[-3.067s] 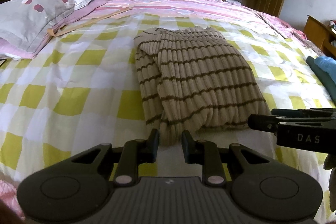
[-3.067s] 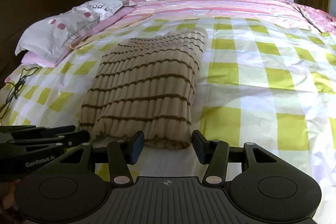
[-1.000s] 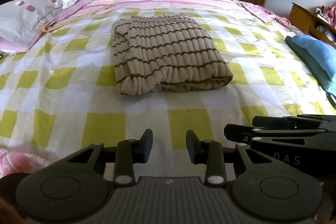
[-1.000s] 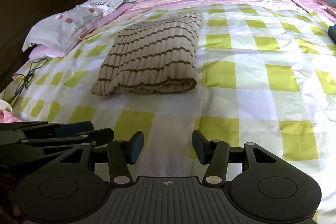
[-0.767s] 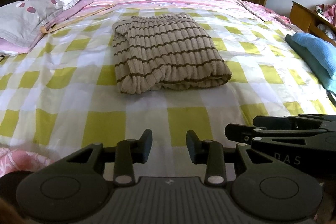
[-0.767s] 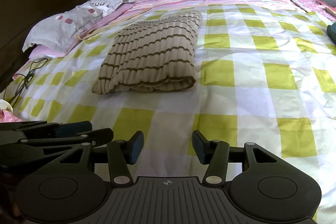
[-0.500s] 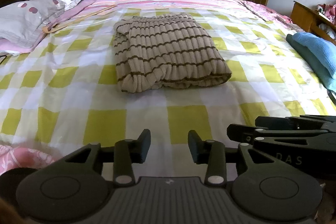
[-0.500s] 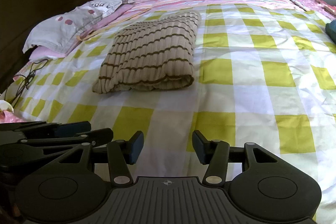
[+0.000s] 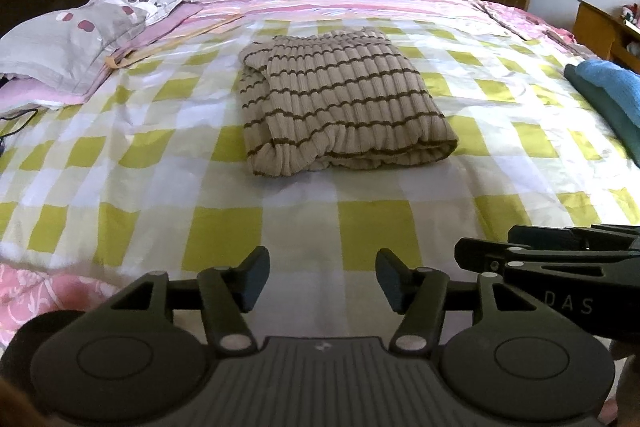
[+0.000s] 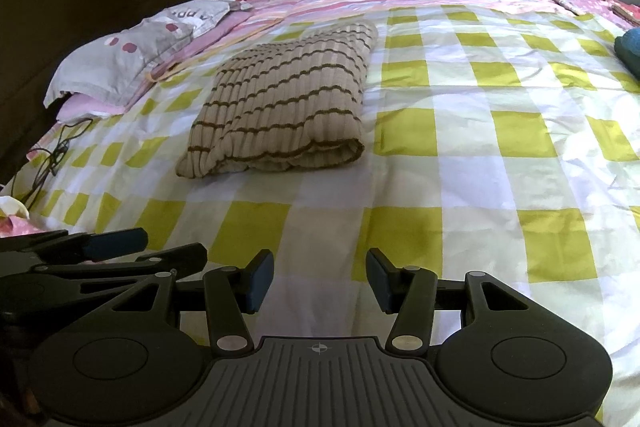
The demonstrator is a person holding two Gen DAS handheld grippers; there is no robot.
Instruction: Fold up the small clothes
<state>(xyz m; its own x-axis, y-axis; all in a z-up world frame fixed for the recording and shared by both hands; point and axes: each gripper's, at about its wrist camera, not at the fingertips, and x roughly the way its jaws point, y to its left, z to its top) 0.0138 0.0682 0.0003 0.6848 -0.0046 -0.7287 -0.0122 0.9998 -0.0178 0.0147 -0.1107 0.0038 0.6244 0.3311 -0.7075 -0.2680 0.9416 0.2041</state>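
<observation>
Lying folded on the checked bedsheet (image 9: 320,223), well apart from the empty, spread left gripper (image 9: 322,277) and right gripper (image 10: 320,277), the striped ribbed sweater (image 9: 340,99) could slump open if nudged.

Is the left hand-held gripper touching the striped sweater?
Apart. In the left wrist view, a wide band of checked bedsheet lies between the open left hand-held gripper and the folded striped sweater.
</observation>
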